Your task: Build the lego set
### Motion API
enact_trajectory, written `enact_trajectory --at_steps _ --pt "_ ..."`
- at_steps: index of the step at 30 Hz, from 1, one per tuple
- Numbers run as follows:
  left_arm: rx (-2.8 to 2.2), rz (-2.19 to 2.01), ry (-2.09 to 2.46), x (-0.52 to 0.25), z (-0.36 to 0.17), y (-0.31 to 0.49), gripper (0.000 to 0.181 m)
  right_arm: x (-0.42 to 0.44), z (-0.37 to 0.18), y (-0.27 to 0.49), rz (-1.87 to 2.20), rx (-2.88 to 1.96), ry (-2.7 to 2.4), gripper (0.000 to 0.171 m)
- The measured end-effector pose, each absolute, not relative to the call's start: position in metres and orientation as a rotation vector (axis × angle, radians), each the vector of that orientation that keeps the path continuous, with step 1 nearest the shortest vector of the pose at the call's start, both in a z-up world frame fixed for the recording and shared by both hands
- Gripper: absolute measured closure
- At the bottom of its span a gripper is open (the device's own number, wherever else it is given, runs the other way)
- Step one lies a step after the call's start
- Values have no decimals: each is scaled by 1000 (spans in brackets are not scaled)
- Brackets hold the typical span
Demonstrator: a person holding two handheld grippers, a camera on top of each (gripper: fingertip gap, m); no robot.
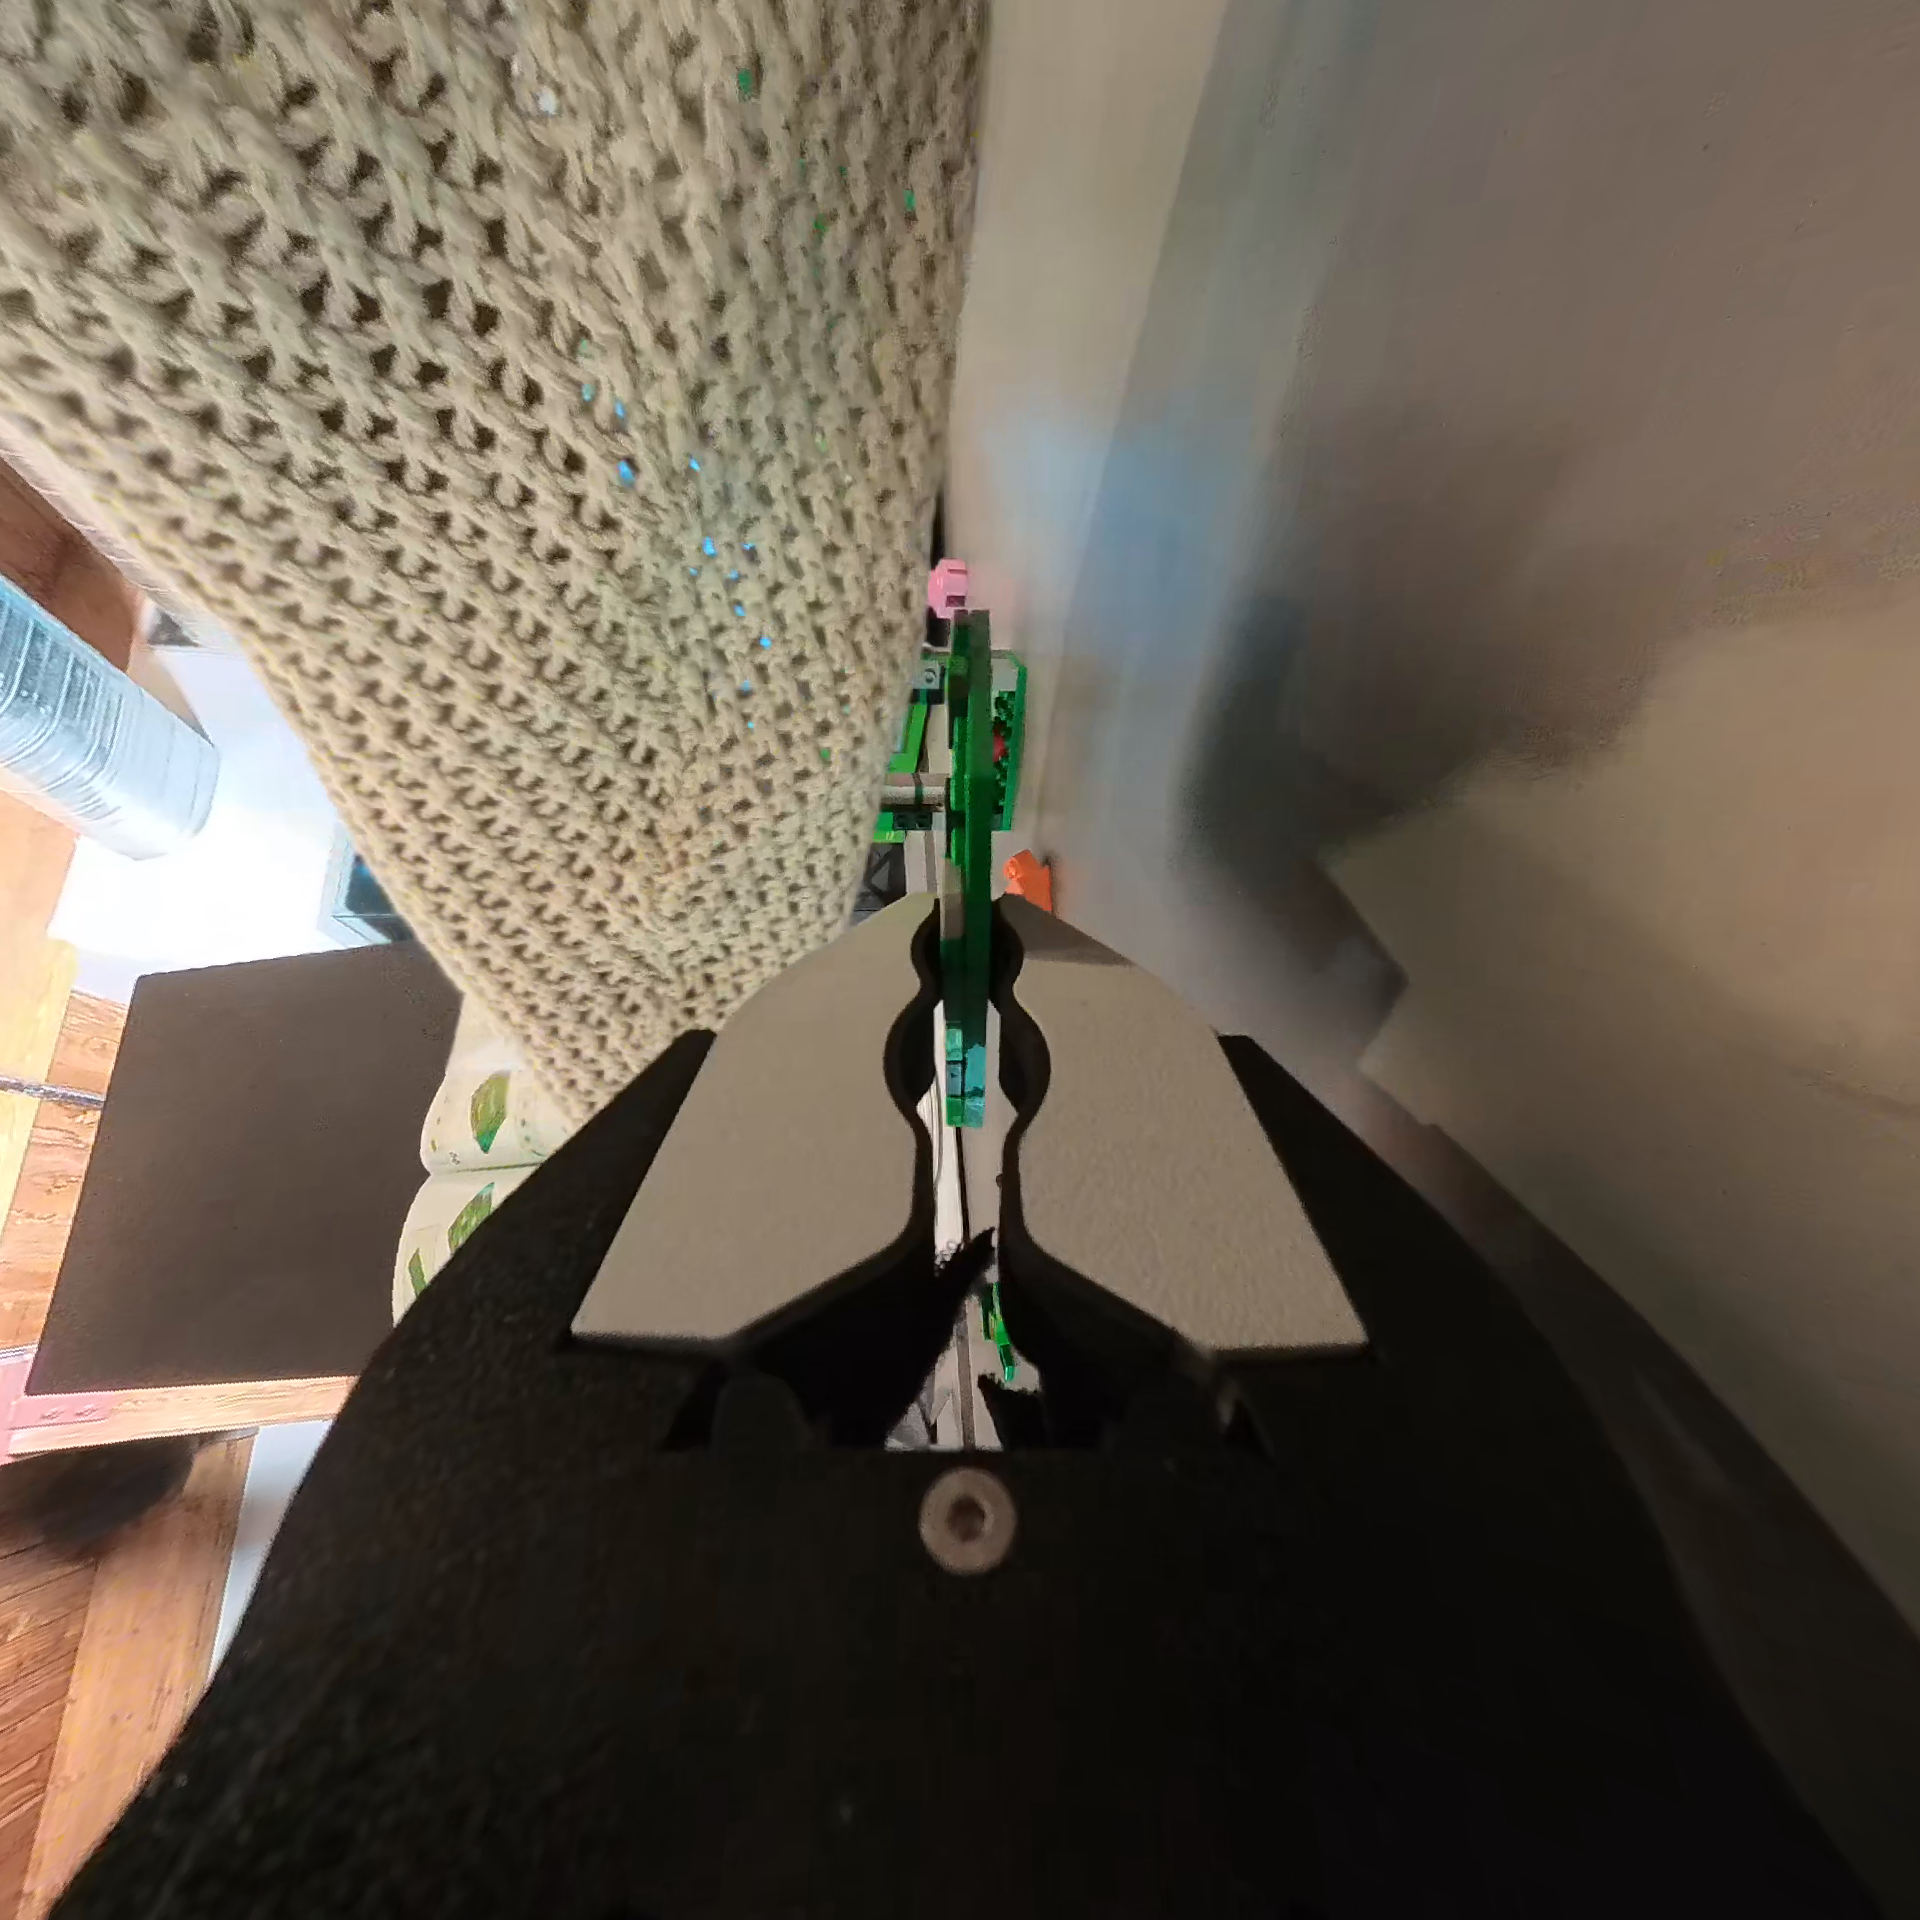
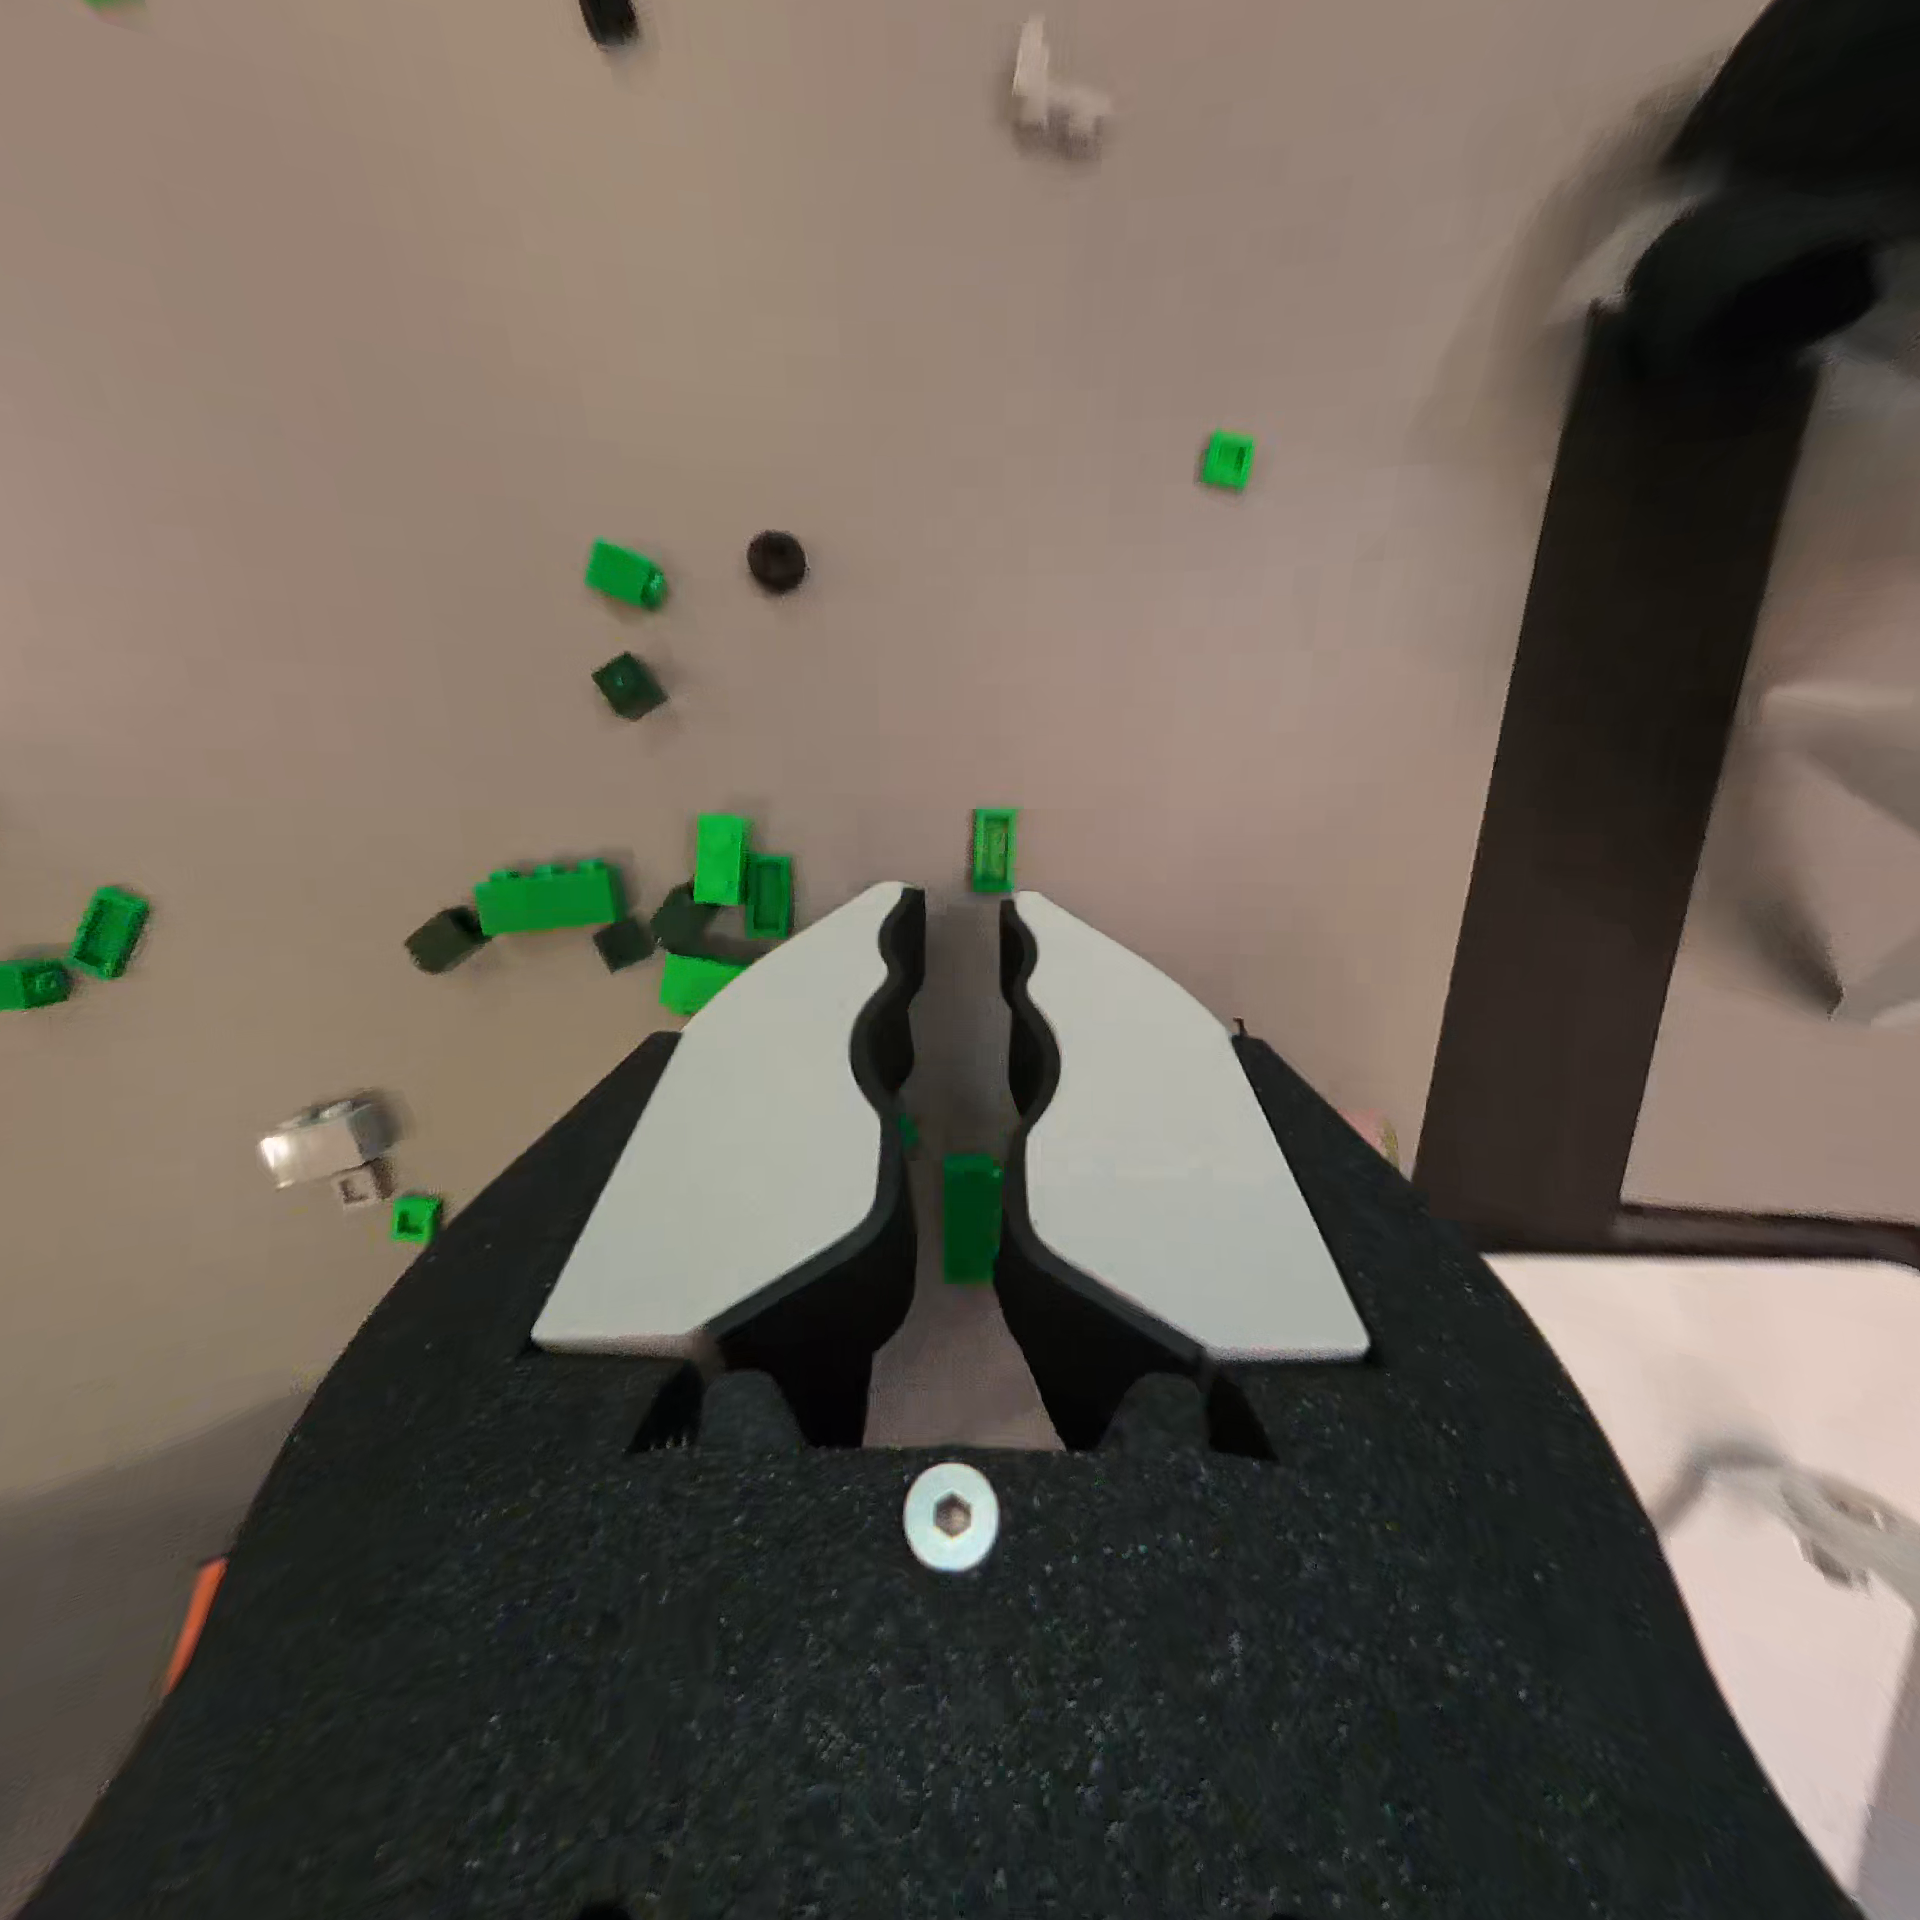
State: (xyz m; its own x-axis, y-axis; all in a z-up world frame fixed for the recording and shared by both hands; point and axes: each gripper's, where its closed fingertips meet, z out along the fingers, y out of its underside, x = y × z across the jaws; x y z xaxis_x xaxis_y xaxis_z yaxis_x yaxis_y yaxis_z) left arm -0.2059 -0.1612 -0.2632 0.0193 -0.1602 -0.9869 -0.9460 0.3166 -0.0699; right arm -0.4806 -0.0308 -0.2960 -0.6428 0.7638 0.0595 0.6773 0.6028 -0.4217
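Left gripper (image 1: 971,914) pinches green plate (image 1: 968,831) edge-on; right gripper (image 2: 961,899) slightly spread above loose green bricks (image 2: 551,894), seemingly empty.

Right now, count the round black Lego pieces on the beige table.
2. One small round black piece lies mid-table; another sits at the top edge, blurred. The right claw may hide more.

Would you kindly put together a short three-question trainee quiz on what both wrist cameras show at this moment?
1. True or false: the left gripper is shut on the green lego assembly.
2. What lies on the table just beyond the right gripper's tips?
3. The knitted sleeve is: A) left of the assembly, B) right of it.

Key: 1. True. 2. A small green tile. 3. A.
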Motion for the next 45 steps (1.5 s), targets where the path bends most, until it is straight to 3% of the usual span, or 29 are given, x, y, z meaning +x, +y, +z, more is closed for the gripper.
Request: enact_trajectory --at_steps 18,25,29,34,40,45 --pt "-1117 862 1420 -213 -265 -157 175 -481 -307 -33 662 -1067 -2662 164" --pt "-1182 901 1348 -230 -259 -149 175 -387 -222 -91 746 -617 -2749 165" --pt "-1205 911 1355 -230 -261 -146 176 -297 -204 -106 501 -457 -2874 165" --pt "-1255 902 1349 -230 -263 -142 176 -218 -222 -120 53 -358 -3031 165" --pt "-1264 898 1337 -229 -263 -140 176 -209 -238 -126 -464 -37 -2932 164" --pt "-1259 934 1263 -235 -251 -137 176 -227 -228 -135 -610 543 -2455 164"
